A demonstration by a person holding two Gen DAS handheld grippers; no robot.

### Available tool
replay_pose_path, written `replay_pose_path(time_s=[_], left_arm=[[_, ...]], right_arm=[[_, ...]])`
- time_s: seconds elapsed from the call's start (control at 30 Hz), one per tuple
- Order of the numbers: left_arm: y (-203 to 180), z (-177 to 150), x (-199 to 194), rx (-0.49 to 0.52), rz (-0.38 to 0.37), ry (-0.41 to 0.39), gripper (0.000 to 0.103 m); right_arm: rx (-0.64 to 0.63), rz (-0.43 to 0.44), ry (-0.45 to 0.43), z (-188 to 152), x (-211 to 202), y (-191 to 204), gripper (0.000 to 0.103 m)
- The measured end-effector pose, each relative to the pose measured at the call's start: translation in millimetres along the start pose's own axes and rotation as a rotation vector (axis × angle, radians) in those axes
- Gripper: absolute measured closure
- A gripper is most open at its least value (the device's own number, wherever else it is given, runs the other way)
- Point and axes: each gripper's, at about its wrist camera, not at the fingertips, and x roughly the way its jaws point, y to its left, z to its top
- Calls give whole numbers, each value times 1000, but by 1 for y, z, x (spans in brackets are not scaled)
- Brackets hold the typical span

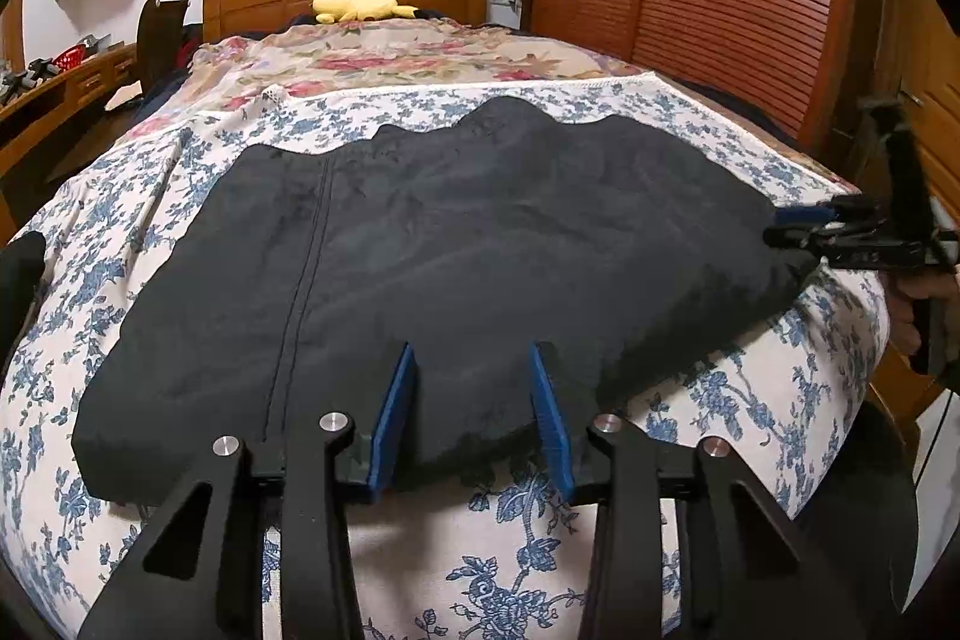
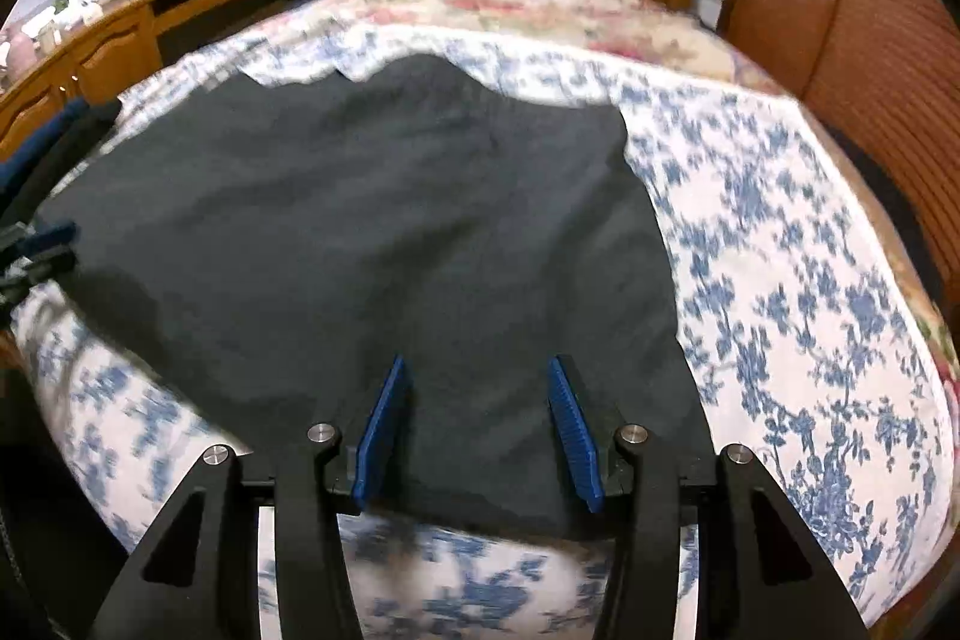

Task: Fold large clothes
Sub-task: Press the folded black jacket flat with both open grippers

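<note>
Left wrist view: bed (image 1: 690,376) covered by blue-flowered sheet | dark garment (image 1: 456,244) spread flat across it | left gripper (image 1: 474,370) parted at near hem, cloth between pads, not pinched | right gripper (image 2: 477,382) likewise unclenched over near hem.

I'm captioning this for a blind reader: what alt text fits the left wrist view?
A black garment lies spread on a blue-flowered bedsheet, its near edge between the open blue pads of the left claw. The right claw reaches its right corner.
</note>
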Motion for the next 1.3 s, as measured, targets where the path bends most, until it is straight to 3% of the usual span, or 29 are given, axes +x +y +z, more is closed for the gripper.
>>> replay_pose_path(time_s=[0.17,0.43,0.6,0.73,0.93,1.17,1.3], left_arm=[[2,-2,4,-9,-12,15,64],[3,-5,7,-14,-25,21,64],[3,-7,6,-4,-31,21,64],[0,-9,3,14,-27,18,64],[0,-4,-4,14,-23,5,64],[4,-1,-19,-11,4,-45,64],[12,3,-32,-31,72,-76,64]], right_arm=[[-33,89,-56,12,-15,41,52],[-74,215,-63,32,7,98,52],[-78,208,-9,25,41,97,53],[-14,281,14,13,60,85,53],[-67,217,-6,9,64,92,53],[-93,204,-20,5,62,103,53],[-139,177,-38,0,60,109,53]])
